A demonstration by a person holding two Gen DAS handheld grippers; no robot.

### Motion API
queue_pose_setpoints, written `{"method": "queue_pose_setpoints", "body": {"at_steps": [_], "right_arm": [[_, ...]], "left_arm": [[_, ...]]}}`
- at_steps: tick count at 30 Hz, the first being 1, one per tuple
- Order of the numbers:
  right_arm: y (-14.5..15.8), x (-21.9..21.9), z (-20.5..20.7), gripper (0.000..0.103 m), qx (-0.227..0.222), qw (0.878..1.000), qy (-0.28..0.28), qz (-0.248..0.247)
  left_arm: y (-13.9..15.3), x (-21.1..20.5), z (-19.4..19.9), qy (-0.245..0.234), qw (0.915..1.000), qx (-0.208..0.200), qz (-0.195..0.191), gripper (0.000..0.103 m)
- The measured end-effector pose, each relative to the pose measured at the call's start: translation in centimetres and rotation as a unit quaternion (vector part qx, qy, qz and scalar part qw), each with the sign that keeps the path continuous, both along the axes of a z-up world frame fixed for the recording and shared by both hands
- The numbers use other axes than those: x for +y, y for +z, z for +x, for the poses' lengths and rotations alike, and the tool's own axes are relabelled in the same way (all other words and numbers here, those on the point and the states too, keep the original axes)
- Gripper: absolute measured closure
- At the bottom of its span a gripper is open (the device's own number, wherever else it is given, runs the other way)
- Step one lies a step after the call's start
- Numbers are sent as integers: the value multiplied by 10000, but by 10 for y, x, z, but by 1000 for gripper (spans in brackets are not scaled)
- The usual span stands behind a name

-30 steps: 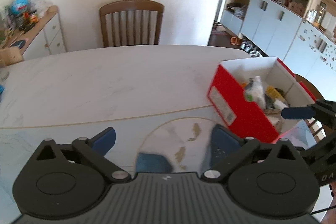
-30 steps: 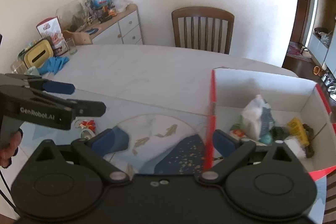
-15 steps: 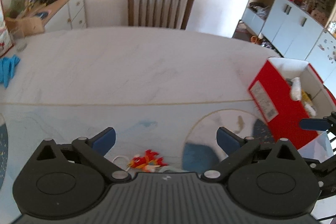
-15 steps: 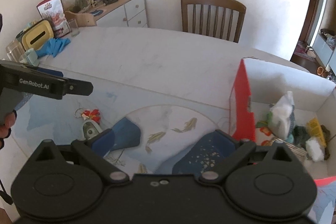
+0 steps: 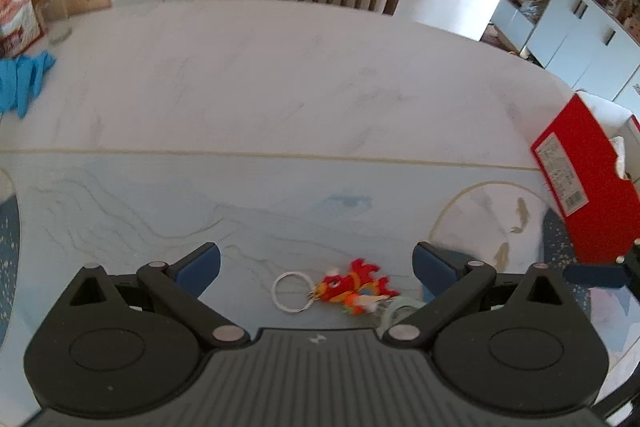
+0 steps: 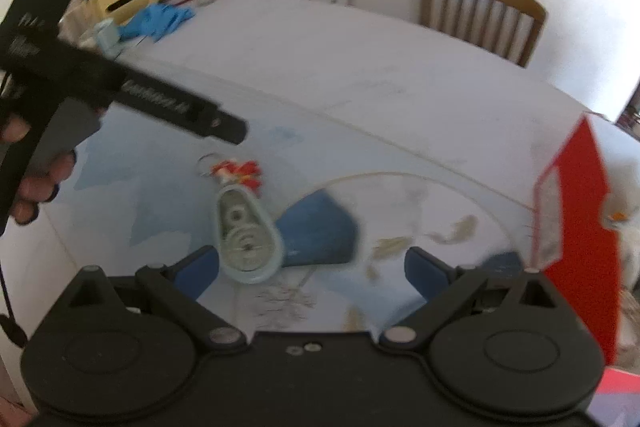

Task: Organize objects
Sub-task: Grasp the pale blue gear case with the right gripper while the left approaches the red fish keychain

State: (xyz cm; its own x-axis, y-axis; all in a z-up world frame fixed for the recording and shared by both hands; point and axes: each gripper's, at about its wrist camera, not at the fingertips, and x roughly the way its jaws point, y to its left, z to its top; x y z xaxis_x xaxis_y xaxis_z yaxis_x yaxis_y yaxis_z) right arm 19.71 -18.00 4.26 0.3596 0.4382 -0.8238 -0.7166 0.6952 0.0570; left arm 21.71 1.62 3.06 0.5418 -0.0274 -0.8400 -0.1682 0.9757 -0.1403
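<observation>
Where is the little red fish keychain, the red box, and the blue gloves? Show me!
red fish keychain (image 5: 352, 287): left wrist view, on the red body of the charm.
red box (image 5: 588, 203): left wrist view, on its red outer side wall.
blue gloves (image 6: 158, 19): right wrist view, on the middle of the pile.

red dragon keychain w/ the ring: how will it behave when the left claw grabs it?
Keychain looks small and flat, so probably light and apt to slide on the smooth mat. Its ring hangs on a short link, so it will likely dangle. Left claw is open above it.
</observation>
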Motion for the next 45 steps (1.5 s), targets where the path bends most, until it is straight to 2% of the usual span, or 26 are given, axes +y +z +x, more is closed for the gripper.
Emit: {"method": "queue_pose_setpoints", "body": {"at_steps": [6,12,18,21,26,33,42,45], "right_arm": [[-14,30,-2,8,97,9992,396,-35],[-25,47,1,14,124,9980,616,-83],[-35,54,1,24,168,9970,738,-183],[-38,59,0,31,120,9958,867,-279],[-44,62,-2,53,56,9949,886,-486],[-46,41,-1,53,98,9952,773,-597],[-47,2,9,53,245,9980,203,-547],[-47,-4,13,53,258,9983,81,-513]], "left_arm": [[-11,12,-2,5,9998,138,-123,0],[-14,0,-1,-319,9995,55,-6,0],[-25,-11,4,-503,9986,160,18,1],[-27,-14,4,-606,9981,144,34,1],[-29,-21,5,-727,9973,123,35,3],[-31,-29,6,-895,9960,72,22,6],[-38,-38,7,-1009,9946,152,169,26],[-37,-43,6,-1041,9941,113,291,43]]}}
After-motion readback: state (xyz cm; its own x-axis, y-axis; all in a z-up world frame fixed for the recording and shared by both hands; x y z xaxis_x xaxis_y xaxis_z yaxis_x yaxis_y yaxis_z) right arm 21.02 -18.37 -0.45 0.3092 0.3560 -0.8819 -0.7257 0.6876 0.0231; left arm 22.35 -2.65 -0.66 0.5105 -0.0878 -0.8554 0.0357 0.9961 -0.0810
